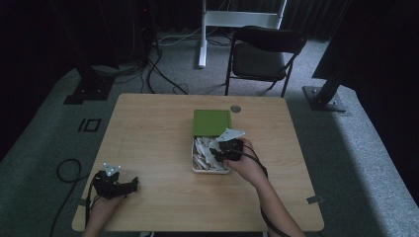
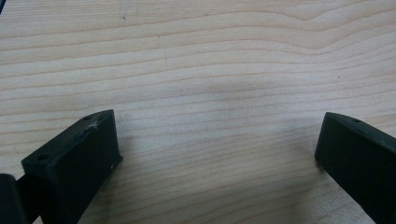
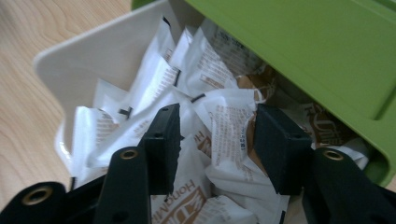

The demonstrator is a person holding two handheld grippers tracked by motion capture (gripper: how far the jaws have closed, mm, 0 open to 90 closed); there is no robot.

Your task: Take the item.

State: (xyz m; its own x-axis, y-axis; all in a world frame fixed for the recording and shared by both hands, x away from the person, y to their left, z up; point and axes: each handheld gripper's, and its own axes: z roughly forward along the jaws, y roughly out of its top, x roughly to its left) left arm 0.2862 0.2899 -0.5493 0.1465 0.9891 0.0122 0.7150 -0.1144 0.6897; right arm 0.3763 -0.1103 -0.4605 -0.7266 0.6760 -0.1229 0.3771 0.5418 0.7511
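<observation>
White packets (image 3: 229, 126) with brown print; white box (image 3: 93, 56); green lid (image 3: 317, 51); black tongs (image 3: 215, 140); pale wood-grain tabletop (image 1: 148, 133).

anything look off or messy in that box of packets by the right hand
The green lid sits slid back, covering only the far part of the white box. The white packets inside lie jumbled and overlapping, none spilled on the table. The right gripper has one packet between its jaws. Nothing looks damaged.

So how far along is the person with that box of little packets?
Early. Done: the green lid is slid back, uncovering the white plastic box. In hand: the right gripper is down in it, jaws either side of a white paper packet, not clearly pinching. Left: lifting one out. The left gripper rests open on the wooden table.
</observation>
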